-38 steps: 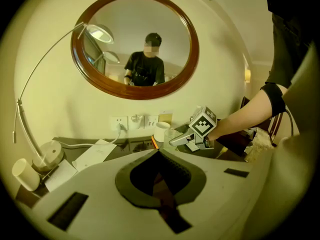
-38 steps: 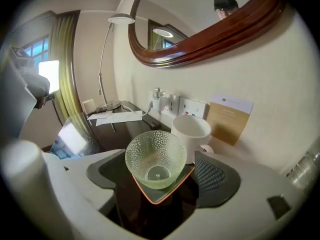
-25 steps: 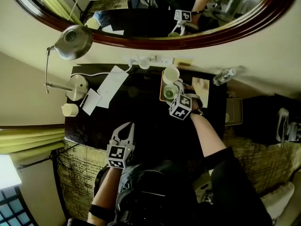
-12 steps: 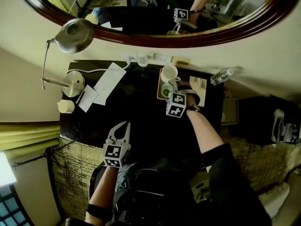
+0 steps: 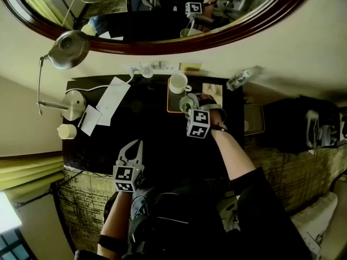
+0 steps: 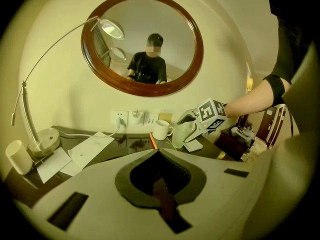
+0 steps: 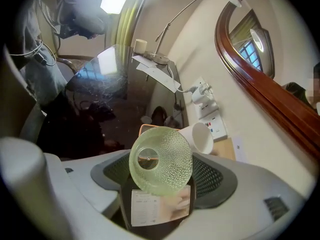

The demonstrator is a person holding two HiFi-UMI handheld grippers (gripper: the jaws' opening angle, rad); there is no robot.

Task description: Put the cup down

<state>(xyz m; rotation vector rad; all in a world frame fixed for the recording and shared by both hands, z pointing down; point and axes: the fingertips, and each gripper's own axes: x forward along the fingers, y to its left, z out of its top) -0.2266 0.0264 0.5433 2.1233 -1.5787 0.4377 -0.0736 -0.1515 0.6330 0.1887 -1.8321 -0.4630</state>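
Hazards of setting down. The right gripper (image 5: 191,106) is clamped on the green pebbled glass cup (image 7: 160,160), its pads pressing the cup's two sides. Should the jaws part while the cup is tilted or clear of any support, it would probably drop and roll, since smooth glass gives the pads little hold. The white mug (image 5: 177,83) stands just beside it, so a sideways drift could knock the two together. A base landing across the raised rim of the orange tray (image 7: 145,128) would likely tip the cup over.

The cup sits between the right jaws, out past the marker cube, over the tray at the back of the dark desk (image 5: 141,134) (whether its base already touches the tray cannot be told). The left gripper (image 5: 133,148), jaws together and empty, hangs near the desk's front edge, well apart from the cup
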